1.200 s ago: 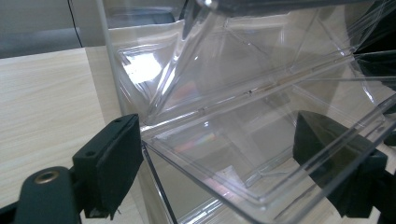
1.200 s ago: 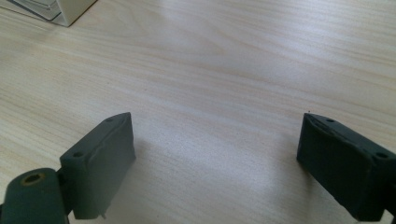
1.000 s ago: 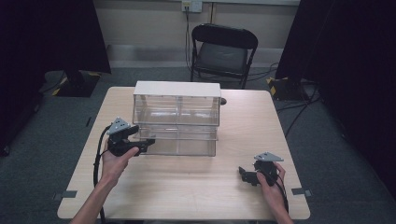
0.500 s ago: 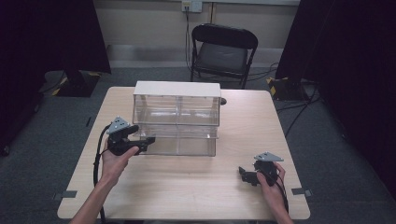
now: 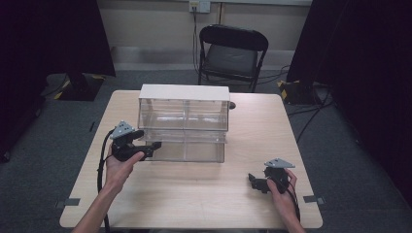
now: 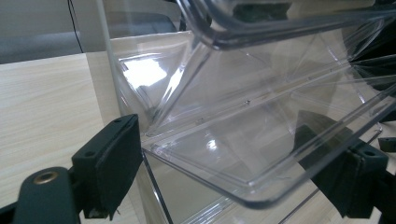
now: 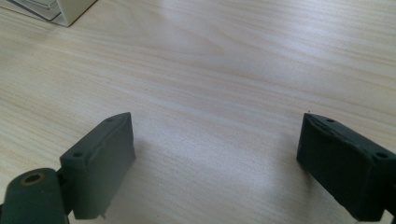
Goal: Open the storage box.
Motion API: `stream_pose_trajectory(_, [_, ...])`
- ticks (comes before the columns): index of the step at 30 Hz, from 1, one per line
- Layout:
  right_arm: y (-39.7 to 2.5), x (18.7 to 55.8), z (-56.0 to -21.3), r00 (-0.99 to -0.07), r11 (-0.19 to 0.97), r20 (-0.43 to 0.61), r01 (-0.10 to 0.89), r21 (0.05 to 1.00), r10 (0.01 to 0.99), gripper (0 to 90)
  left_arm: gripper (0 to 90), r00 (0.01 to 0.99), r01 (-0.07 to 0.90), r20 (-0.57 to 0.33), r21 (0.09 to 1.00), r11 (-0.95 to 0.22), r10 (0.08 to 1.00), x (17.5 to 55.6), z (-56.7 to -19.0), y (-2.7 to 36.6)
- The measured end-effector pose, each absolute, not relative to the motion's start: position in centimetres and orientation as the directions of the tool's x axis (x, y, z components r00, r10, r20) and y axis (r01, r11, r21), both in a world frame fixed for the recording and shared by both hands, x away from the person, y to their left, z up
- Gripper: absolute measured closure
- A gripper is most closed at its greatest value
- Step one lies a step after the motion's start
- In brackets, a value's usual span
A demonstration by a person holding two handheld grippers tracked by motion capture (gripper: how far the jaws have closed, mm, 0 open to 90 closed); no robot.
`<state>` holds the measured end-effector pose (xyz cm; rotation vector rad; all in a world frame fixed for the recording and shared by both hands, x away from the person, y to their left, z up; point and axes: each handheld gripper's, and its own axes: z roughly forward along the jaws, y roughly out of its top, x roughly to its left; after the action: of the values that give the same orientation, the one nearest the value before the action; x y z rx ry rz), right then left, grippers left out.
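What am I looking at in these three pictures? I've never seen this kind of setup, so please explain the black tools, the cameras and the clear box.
No robot here: a person sits at a wooden table and holds a two-jaw hand tool in each hand. The high view looks down from above the person's side. The other two pictures come from small cameras riding on the tools, looking along their black jaws.

On the table stands a clear plastic drawer cabinet with a white top. Behind the table is a black folding chair.

The left gripper is at the cabinet's lower left front. In its own view its jaws are open on either side of the clear drawer front, not clamped on it.

The right gripper is open over bare wood and holds nothing.
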<state>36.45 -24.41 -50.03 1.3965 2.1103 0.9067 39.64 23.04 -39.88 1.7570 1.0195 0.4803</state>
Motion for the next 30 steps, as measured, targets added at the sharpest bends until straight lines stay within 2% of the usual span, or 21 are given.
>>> stream_pose_trajectory(30, [-24.41,36.45,-50.03,-0.386,0.271,-0.011,0.627,0.731,0.922,10.6,15.4,0.556,0.392,-0.129,0.912,-0.123,0.821,39.98,-38.96,22.82])
